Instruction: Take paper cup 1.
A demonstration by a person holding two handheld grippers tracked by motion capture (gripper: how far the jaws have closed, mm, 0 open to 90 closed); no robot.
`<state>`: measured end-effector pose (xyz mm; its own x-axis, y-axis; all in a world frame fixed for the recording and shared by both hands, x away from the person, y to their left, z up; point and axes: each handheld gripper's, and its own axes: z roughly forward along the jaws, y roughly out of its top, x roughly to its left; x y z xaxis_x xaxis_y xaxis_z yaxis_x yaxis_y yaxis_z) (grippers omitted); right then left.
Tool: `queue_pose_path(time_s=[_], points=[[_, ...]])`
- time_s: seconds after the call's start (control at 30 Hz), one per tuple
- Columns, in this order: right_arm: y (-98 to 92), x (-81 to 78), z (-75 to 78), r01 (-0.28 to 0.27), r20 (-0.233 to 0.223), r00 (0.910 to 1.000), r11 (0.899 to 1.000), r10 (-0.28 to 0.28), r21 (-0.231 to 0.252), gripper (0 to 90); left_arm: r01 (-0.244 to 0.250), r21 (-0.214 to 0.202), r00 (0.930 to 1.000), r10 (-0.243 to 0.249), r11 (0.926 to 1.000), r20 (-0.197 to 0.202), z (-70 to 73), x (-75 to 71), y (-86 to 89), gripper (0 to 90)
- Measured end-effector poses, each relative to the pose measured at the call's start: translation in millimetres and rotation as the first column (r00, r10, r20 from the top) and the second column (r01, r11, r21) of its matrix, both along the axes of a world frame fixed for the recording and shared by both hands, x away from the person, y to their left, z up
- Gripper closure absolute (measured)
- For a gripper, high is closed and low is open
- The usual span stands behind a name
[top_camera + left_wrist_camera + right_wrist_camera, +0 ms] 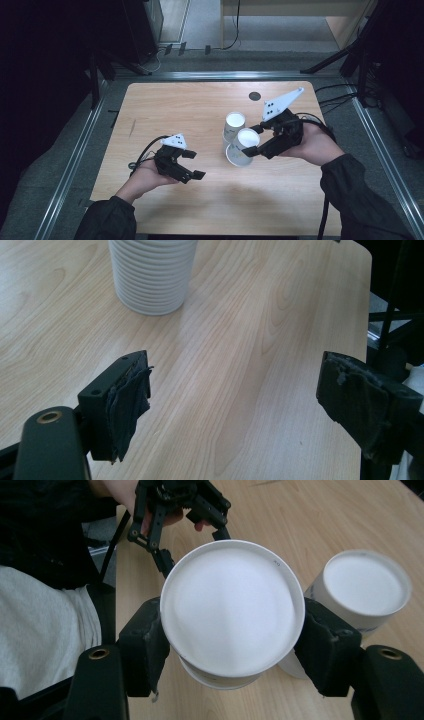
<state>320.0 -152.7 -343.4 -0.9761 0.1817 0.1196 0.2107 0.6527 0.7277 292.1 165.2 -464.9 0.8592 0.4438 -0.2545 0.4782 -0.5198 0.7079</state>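
Two paper cups sit upside down near the table's (150, 100) right half: the right gripper (256, 141) has its jaws pressed on either flank of the nearer cup (245, 142), gripping it base-up, as the right gripper view shows with a pad on each side of the white base (232, 605). The second cup (233, 125) stands just beside it at about eleven o'clock in the high view, touching or nearly so; I cannot tell which. The left gripper (192, 164) hovers low over bare wood at eight o'clock from the held cup, jaws spread moderately wide with nothing between them. Open tabletop runs to nine and twelve o'clock of the cups; the right edge lies near at three o'clock, just past the right hand. In the left gripper view a ribbed stack of cups (152, 275) is cut off by the top of the frame. The held cup's rim is hidden under its own base in the right gripper view.
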Motion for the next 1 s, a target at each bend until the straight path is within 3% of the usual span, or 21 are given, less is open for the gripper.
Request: queue_pose_path(time_s=[0.23,0.27,0.3,0.43,0.6,0.77,1.0], points=[[-2.3,-5.3,-35.6,0.004,-0.047,0.9989,0.998,-0.002,0.058,34.9,0.024,-0.009,0.9997,-0.024,0.9997,0.01,1.1,-2.1,-2.3,14.4],[-2.3,-6.6,-44.3,0.008,-0.059,0.9982,0.996,-0.002,0.094,34.9,0.03,-0.012,0.9995,-0.03,0.9995,0.012,1.1,-2.5,-2.5,14.4],[-2.3,-6.6,-44.3,0.008,-0.059,0.9982,0.996,-0.002,0.094,34.9,0.035,-0.012,0.9993,-0.035,0.9993,0.014,1.2,-3.0,-2.6,14.4],[-2.9,-8.6,-63.2,0.013,-0.088,0.9961,0.984,0.003,0.179,35.0,0.066,-0.033,0.9978,-0.065,0.9973,0.013,2.4,-5.0,-3.7,14.4],[0.7,-9.9,-87.8,0.026,-0.116,0.9932,0.978,-0.002,0.207,35.0,0.085,-0.04,0.9964,-0.085,0.9956,0.008,3.2,-5.8,-5.4,14.6],[5.8,-9.1,-98.1,0.033,-0.144,0.9895,0.966,0.005,0.257,35.0,0.105,-0.052,0.9944,-0.104,0.9931,0.019,4.8,-5.6,-9.3,14.6],[13.0,-9.8,-108.0,0.044,-0.143,0.9897,0.963,-0.006,0.264,35.0,0.139,-0.076,0.9903,-0.138,0.9873,0.016,4.5,0.2,-16.8,14.6]])
